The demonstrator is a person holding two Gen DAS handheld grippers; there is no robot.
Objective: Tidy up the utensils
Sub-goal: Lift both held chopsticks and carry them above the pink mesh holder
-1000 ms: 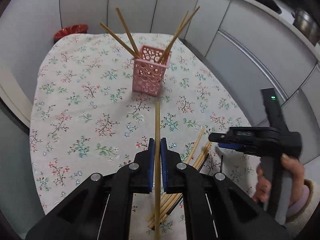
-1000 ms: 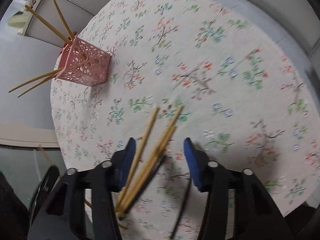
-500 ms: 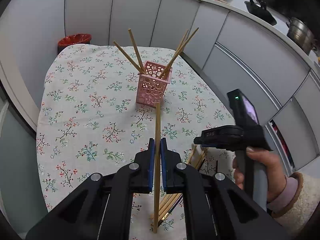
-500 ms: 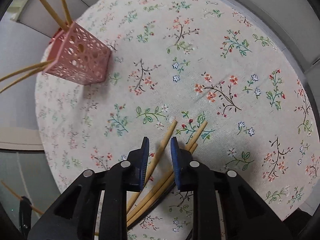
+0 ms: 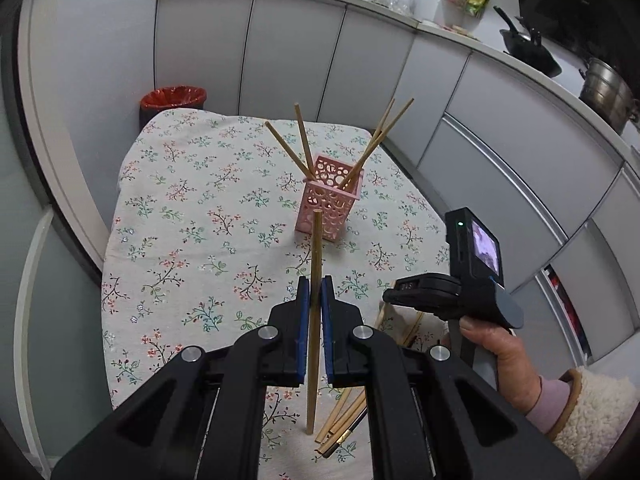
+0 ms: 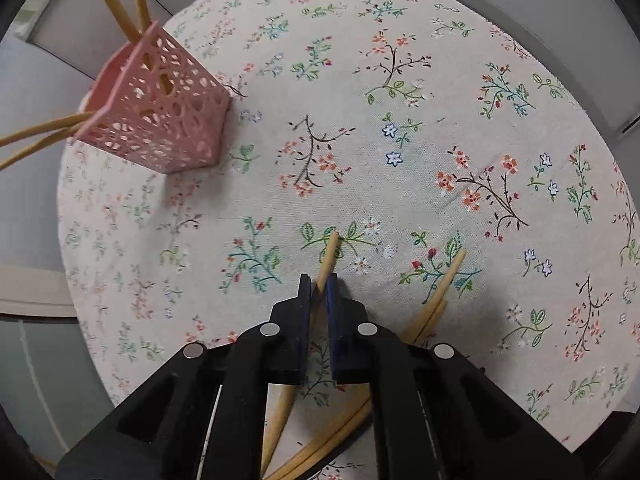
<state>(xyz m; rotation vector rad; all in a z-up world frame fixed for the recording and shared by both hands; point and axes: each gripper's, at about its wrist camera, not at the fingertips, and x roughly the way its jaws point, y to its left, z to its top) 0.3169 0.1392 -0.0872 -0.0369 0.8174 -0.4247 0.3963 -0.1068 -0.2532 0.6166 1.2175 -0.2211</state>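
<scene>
A pink perforated holder (image 5: pixel 330 208) stands mid-table with several bamboo chopsticks leaning out of it; it also shows at the upper left in the right wrist view (image 6: pixel 160 116). My left gripper (image 5: pixel 315 288) is shut on a bamboo chopstick (image 5: pixel 316 256), held above the table and pointing toward the holder. My right gripper (image 6: pixel 316 286) is shut on another bamboo chopstick (image 6: pixel 329 254) low over the cloth. More loose chopsticks (image 6: pixel 444 284) lie on the cloth beside it; in the left wrist view they (image 5: pixel 344 420) lie near the front edge.
The table has a floral cloth (image 5: pixel 192 216). A red-lined bin (image 5: pixel 173 98) stands beyond the far edge. Grey cabinets (image 5: pixel 480 128) run along the right, with a pan and pot on the counter. The right hand-held gripper (image 5: pixel 452 284) shows at the right.
My right gripper has closed from wide open onto one chopstick from the pile. My left gripper has risen and pulled back with its chopstick, so the holder looks farther off.
</scene>
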